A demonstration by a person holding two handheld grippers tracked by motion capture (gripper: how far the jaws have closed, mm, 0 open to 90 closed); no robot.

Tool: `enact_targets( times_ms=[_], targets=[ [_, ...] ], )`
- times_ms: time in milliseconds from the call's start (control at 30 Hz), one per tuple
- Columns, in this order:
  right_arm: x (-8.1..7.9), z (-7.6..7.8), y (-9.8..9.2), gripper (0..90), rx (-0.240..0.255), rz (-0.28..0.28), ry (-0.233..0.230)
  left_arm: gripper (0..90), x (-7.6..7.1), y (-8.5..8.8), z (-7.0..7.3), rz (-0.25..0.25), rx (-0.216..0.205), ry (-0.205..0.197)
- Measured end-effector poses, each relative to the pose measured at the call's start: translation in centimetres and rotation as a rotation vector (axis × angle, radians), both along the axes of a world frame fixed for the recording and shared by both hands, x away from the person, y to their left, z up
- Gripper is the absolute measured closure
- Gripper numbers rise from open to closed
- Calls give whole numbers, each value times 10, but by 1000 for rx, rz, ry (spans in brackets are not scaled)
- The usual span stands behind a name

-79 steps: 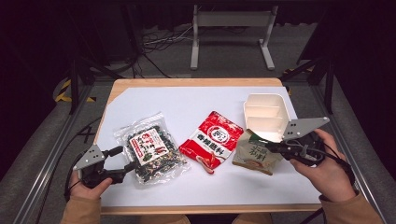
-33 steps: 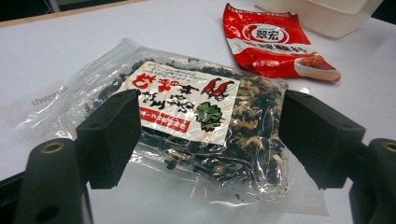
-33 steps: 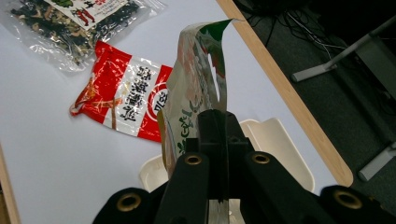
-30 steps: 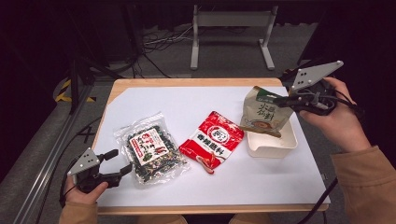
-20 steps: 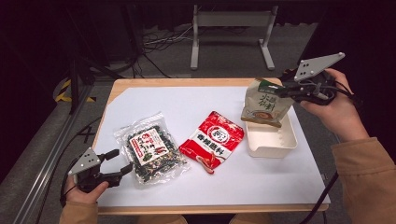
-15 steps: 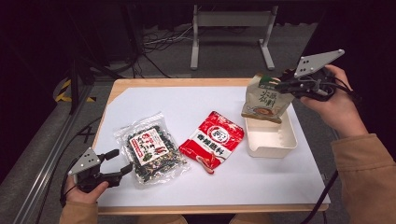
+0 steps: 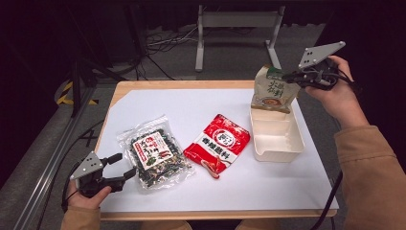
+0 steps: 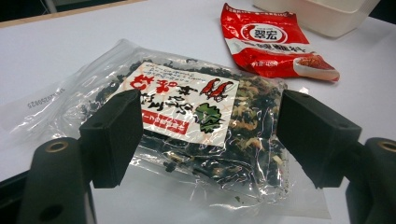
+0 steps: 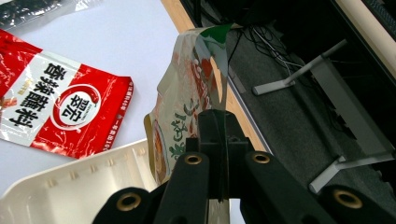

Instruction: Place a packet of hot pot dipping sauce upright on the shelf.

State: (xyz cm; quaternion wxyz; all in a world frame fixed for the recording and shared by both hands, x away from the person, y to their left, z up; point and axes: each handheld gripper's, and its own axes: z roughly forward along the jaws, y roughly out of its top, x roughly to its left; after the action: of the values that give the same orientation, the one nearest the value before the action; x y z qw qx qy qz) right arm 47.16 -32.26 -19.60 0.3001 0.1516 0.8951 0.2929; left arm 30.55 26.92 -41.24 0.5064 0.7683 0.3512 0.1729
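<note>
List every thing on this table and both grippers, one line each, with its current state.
green packet: lifted, hanging upright above the tray's far end.
right gripper: shut on the green packet's edge.
white tray: empty, open side up on the table.
red packet: sealed, lying flat.
clear seaweed bag: sealed, lying flat.
left gripper: open, jaws beside the clear seaweed bag, holding nothing.

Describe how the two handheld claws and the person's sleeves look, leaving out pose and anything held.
Both the left claw and the right claw are black, each topped by a grey three-cornered plate with small dark holes. In the gripper views the jaws are blocky black pads on arms with brass-coloured rivets. A black cable trails from each claw. The person wears tan long sleeves.
</note>
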Motion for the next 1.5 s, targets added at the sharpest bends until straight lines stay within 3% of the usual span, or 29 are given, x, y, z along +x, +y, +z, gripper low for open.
enact_targets(
  times_ms=[333,433,800,1333,1500],
  targets=[
    [19,-4,-6,899,14,0,-1,242,1,0,0,-10,-7,4],
    [25,-7,-10,899,12,-27,-1,240,1,0,0,-8,-3,5],
    [40,-16,-15,899,10,-42,0,237,1,0,-1,-8,-9,9],
    [55,-42,-23,900,2,-40,-13,236,1,0,-1,-9,-6,6],
    [59,-51,-22,899,-1,-45,3,236,1,0,-1,-8,-4,9]
  ],
)
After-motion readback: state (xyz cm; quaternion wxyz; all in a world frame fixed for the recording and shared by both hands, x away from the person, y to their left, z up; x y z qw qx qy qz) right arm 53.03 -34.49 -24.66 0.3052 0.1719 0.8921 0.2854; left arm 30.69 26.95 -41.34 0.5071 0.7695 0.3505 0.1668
